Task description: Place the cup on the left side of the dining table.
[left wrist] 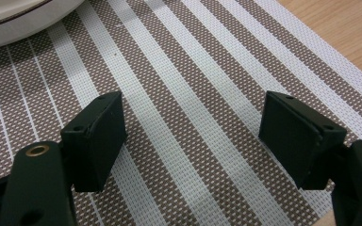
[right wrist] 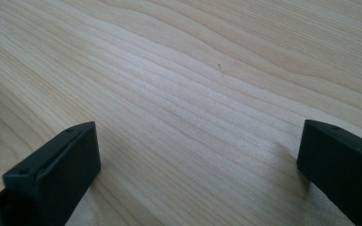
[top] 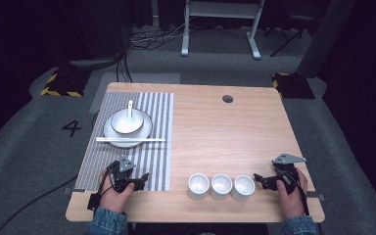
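Between our left gripper (top: 139, 179) and right gripper (top: 260, 179), both spread wide and empty, we count three white cups (top: 221, 186) in a row.

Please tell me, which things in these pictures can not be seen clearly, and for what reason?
- Plate: left gripper view, mostly cut off by the top edge.
- Cups: high view, too small to tell if they hold anything.
- Bowl: high view, inside glares white; contents unclear besides the spoon.
- Chopsticks: high view, too thin to count.
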Available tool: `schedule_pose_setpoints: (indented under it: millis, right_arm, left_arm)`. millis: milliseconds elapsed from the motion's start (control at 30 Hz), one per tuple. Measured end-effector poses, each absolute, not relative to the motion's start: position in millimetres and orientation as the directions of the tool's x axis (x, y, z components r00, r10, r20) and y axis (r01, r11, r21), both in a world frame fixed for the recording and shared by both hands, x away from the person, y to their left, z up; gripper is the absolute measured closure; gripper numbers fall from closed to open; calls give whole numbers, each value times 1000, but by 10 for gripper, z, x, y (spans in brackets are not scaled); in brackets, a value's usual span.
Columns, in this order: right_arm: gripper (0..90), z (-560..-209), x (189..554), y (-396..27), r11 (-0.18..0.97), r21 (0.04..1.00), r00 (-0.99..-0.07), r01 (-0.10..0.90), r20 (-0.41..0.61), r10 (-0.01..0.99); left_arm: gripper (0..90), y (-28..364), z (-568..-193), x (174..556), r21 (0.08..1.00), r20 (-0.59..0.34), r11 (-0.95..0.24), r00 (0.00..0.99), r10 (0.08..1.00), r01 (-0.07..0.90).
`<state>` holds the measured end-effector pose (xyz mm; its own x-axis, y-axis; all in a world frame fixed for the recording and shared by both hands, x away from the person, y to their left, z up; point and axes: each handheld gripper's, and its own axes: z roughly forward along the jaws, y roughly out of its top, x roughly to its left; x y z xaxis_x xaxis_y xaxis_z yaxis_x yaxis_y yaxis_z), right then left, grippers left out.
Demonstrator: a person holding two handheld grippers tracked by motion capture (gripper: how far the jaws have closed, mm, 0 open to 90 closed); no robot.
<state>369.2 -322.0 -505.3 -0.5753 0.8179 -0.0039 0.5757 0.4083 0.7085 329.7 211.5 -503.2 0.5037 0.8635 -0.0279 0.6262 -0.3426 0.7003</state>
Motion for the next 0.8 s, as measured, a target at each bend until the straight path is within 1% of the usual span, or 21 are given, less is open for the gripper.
schedule_pose_setpoints:
  millis: [800]
  right_arm:
    - [1, -5053, 3692, -3220, 409, 709, -576, 575, -4, 818]
  left_arm:
    - [235, 2111, -5031, 3298, 701, -29, -338, 499, 866, 628]
